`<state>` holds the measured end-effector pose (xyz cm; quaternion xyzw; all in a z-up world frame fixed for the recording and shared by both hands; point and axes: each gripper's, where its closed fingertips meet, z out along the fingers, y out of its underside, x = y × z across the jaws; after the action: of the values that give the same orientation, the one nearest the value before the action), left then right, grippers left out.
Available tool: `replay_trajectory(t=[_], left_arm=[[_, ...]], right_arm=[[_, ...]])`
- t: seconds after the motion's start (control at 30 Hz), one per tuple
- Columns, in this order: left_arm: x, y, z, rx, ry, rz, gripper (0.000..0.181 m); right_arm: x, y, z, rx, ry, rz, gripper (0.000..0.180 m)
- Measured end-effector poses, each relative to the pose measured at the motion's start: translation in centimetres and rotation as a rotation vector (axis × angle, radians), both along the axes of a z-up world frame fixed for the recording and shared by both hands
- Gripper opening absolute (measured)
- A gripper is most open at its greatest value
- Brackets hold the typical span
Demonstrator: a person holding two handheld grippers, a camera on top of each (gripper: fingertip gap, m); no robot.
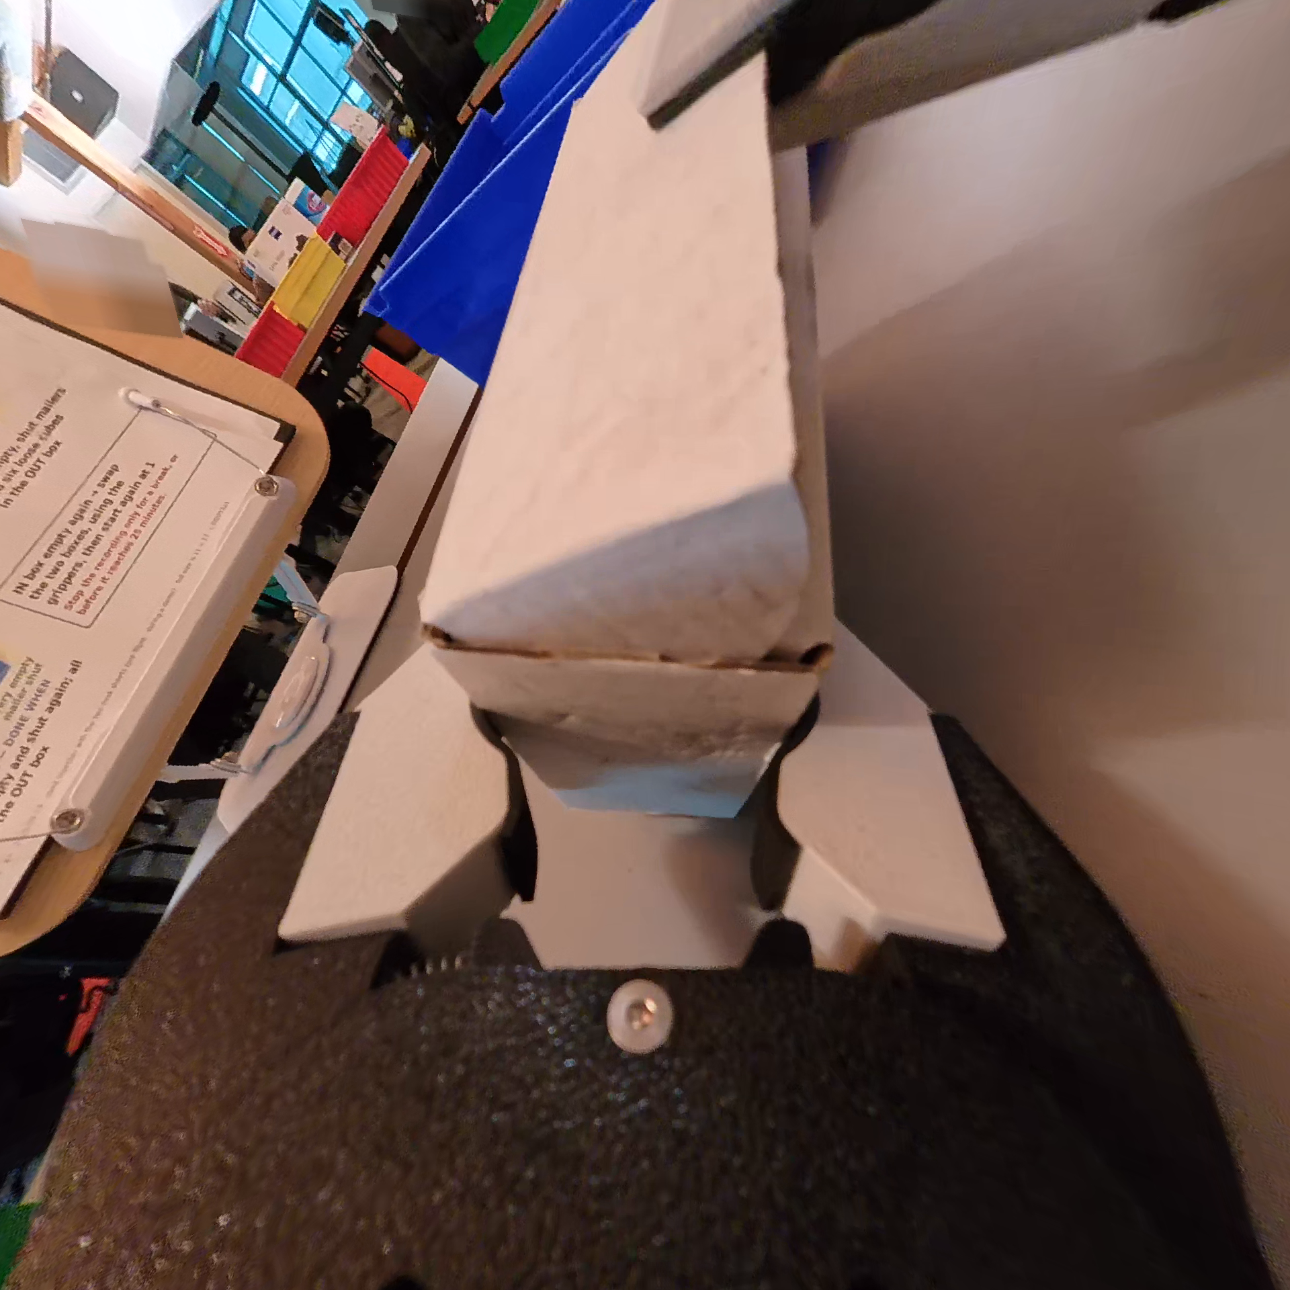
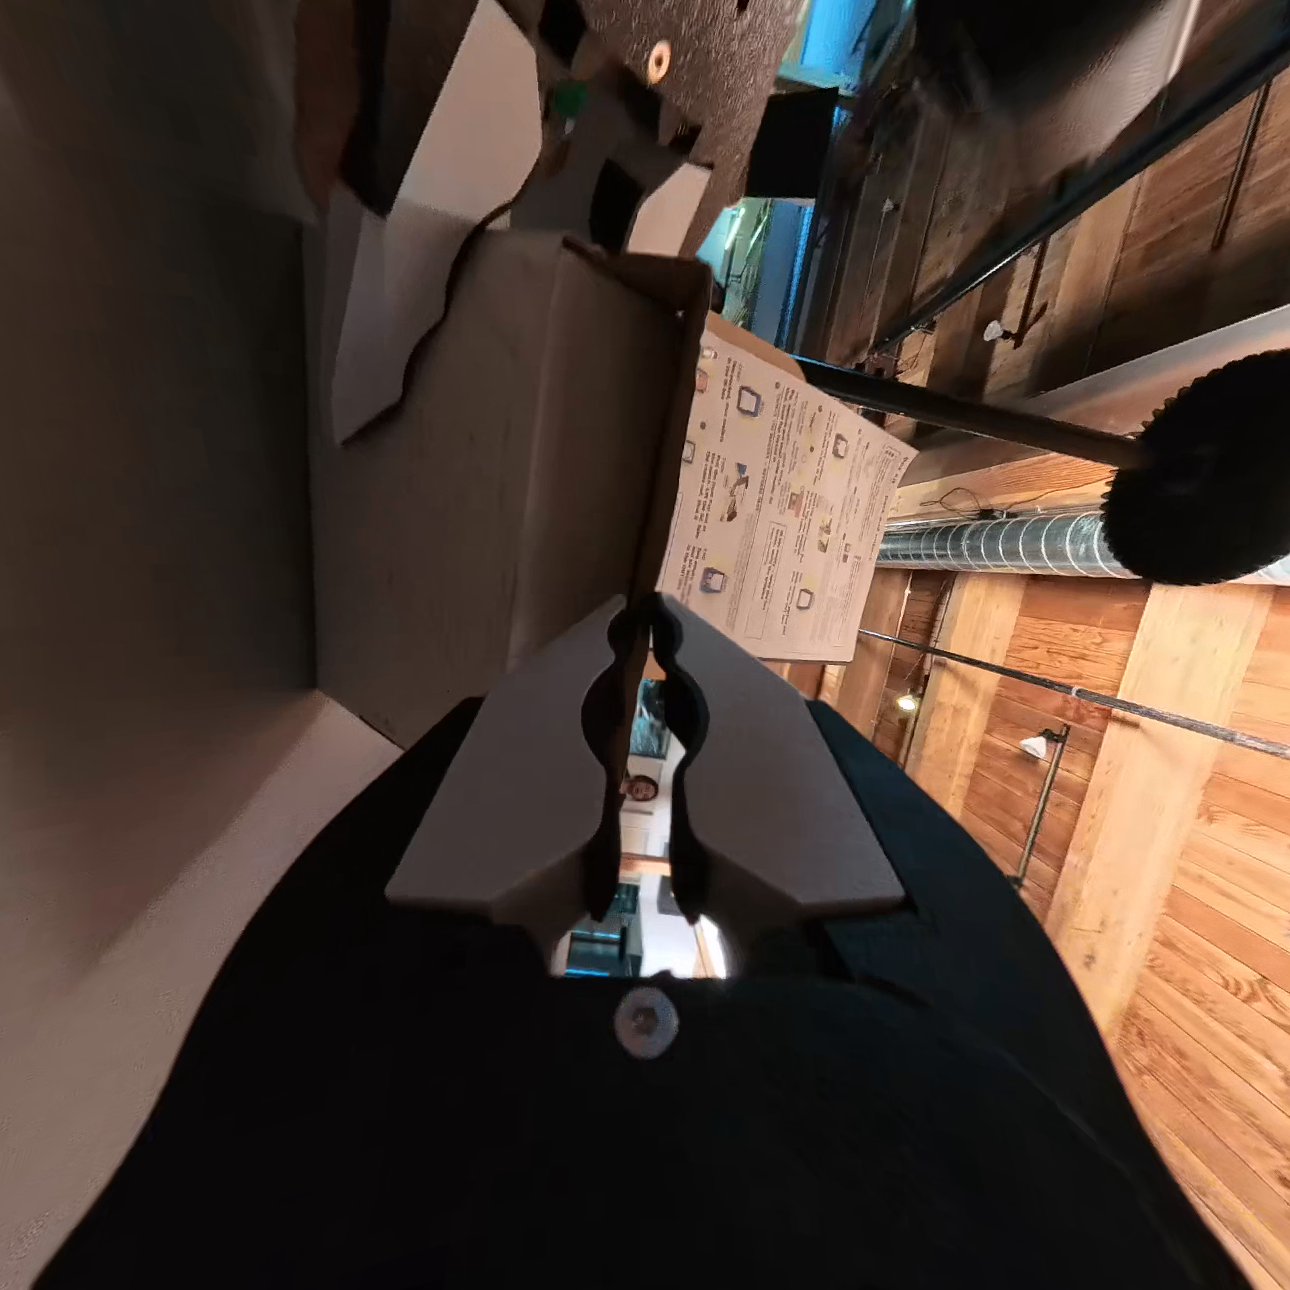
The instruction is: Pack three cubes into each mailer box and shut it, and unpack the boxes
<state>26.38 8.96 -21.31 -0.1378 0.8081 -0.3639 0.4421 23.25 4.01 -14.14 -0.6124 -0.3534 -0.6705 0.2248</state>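
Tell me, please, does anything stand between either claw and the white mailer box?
Nothing visible does: the left claw already clamps the mailer box by its end, and the right claw pinches its thin cardboard edge.

Printed instruction sheet [image 1: 105, 530] on the wooden table [image 1: 307, 447]; wording withheld.

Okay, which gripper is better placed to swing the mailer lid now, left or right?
Probably right. The right gripper is shut on a thin cardboard edge of the mailer, likely a flap, while the left gripper clamps the mailer's thick end, so it steadies.
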Motion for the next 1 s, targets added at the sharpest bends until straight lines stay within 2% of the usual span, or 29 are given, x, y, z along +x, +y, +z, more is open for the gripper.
replay_trajectory(t=[0.03, 0.13, 0.23, 0.4, 0.43, 0.53, 0.57, 0.63, 0.67, 0.7, 0.77, 0.9, 1.0], left_arm=[[-0.1, 0.0, 0.0, 0.008, -0.011, -0.007, 0.074], [-0.2, -0.2, 0.0, 0.029, -0.048, -0.028, 0.074], [-0.6, -0.4, 0.0, 0.069, -0.094, -0.052, 0.074], [-1.6, 0.1, 0.0, 0.104, -0.154, -0.081, 0.078], [-2.0, 0.5, 0.4, 0.068, -0.144, -0.052, 0.087], [-5.0, 2.4, 1.6, -0.045, -0.099, -0.006, 0.083], [-6.3, 3.2, 2.2, -0.056, -0.113, 0.008, 0.074], [-9.4, 4.1, 3.1, -0.033, -0.156, 0.028, 0.024], [-10.9, 3.8, 3.4, 0.005, -0.193, 0.021, 0.007], [-12.2, 3.0, 3.7, 0.062, -0.241, 0.008, 0.000], [-13.2, 0.7, 4.3, 0.176, -0.313, 0.032, 0.000], [-11.5, -3.1, 5.4, 0.434, -0.460, 0.147, 0.000], [-9.2, -3.7, 5.5, 0.478, -0.477, 0.217, 0.000]], right_arm=[[-0.2, 0.0, 0.0, 0.001, 0.033, 0.010, 0.000], [-0.5, -0.2, 0.5, 0.039, 0.293, -0.005, 0.000], [-1.1, -0.3, 1.2, 0.025, 0.435, -0.018, 0.001], [-3.0, -0.3, 0.2, -0.088, 0.440, -0.020, 0.000], [-3.3, -0.2, 0.2, -0.091, 0.444, -0.033, 0.000], [-3.3, -0.1, 0.5, -0.097, 0.458, -0.086, 0.000], [-3.3, 0.0, 0.6, -0.090, 0.477, -0.094, 0.000], [-3.3, 0.2, 0.8, -0.083, 0.507, -0.104, 0.000], [-3.3, 0.3, 0.8, -0.078, 0.519, -0.109, 0.000], [-3.3, 0.4, 0.9, -0.075, 0.530, -0.112, 0.000], [-3.7, 0.7, 0.9, -0.069, 0.557, -0.111, 0.000], [-4.3, 1.0, 0.9, -0.069, 0.583, -0.129, 0.000], [-4.8, 1.1, 0.9, -0.086, 0.599, -0.122, 0.000]])
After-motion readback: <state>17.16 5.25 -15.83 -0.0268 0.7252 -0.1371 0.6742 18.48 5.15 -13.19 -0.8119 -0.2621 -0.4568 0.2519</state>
